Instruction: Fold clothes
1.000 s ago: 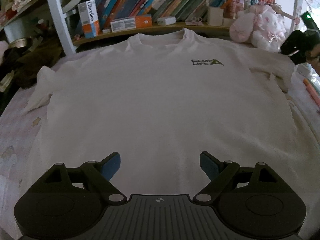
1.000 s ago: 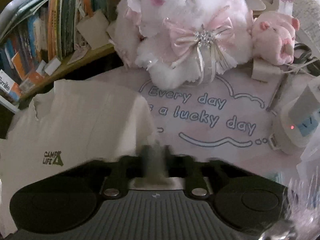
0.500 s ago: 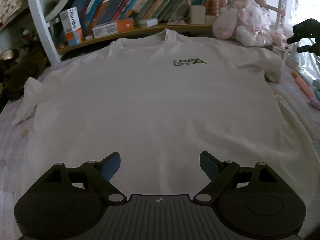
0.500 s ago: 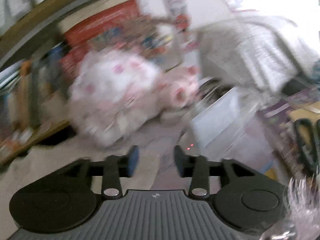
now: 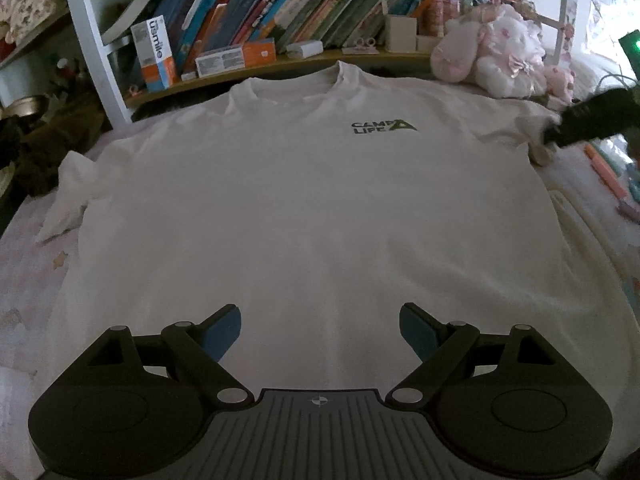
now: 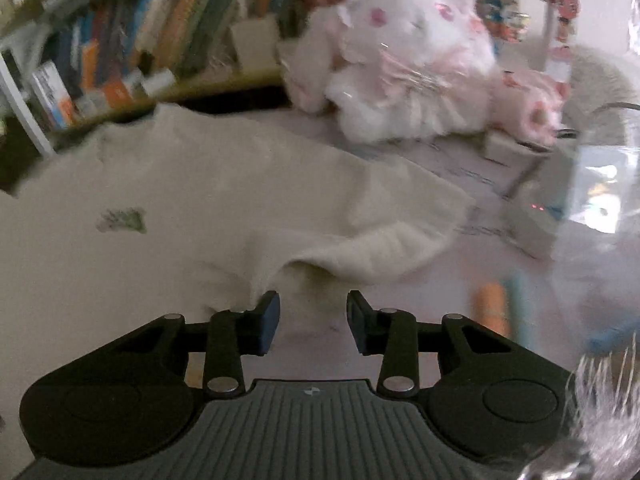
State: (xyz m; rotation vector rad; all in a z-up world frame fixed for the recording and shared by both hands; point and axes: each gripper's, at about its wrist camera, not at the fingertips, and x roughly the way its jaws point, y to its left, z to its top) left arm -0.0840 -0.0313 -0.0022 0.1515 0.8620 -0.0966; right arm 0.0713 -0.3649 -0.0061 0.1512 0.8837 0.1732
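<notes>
Right gripper (image 6: 313,322), clamped on the white T-shirt's (image 5: 304,208) sleeve (image 6: 384,248) a second earlier, had let go; jaws closing, pads clear of the cloth. Left gripper (image 5: 320,330) stayed wide apart, empty.

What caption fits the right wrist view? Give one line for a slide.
Right gripper, jaws closing, nears the white T-shirt sleeve below a pink plush toy.

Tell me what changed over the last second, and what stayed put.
The right gripper let go of the sleeve it was pinching, swung away, and now points at that sleeve again; its jaws are closing, with no cloth between them. The sleeve lies bunched beside the shirt. The left gripper stayed wide open over the hem, and the shirt stayed spread flat.
</notes>
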